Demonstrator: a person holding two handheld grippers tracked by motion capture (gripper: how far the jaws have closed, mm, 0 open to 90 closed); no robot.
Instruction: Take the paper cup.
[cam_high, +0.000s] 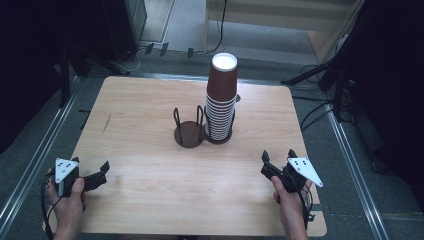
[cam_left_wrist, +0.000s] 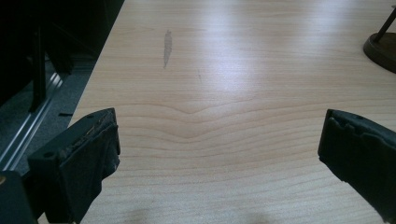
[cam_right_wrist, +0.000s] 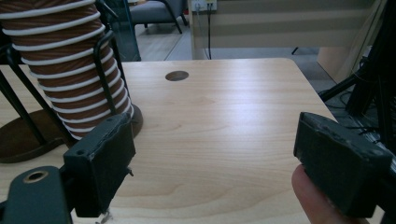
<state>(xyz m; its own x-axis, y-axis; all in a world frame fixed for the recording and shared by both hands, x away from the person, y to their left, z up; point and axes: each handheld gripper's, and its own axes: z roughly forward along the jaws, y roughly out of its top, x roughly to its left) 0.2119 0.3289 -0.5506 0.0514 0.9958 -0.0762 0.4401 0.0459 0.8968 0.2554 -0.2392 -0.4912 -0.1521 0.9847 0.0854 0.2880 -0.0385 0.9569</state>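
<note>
Table: pale wooden tabletop with rounded corners (cam_high: 150, 200), spanning the middle of the high view
Cups: tall stack of brown paper cups with white rims (cam_high: 221, 95), upper centre of the high view, standing in the right-hand ring of the holder; upper left of the right gripper view (cam_right_wrist: 70, 65)
Holder: dark wire cup holder with two round bases (cam_high: 189, 133), centre; its left base holds no cup
Right gripper: black two-jaw tool (cam_high: 276, 161), lower right, jaws spread wide, nothing between them, near the stack but apart
Left gripper: black two-jaw tool (cam_high: 103, 169), lower left, jaws wide apart, holding nothing, well apart from the cups
Progress: apparently at the start; no cup lifted, all moving left to do
</note>
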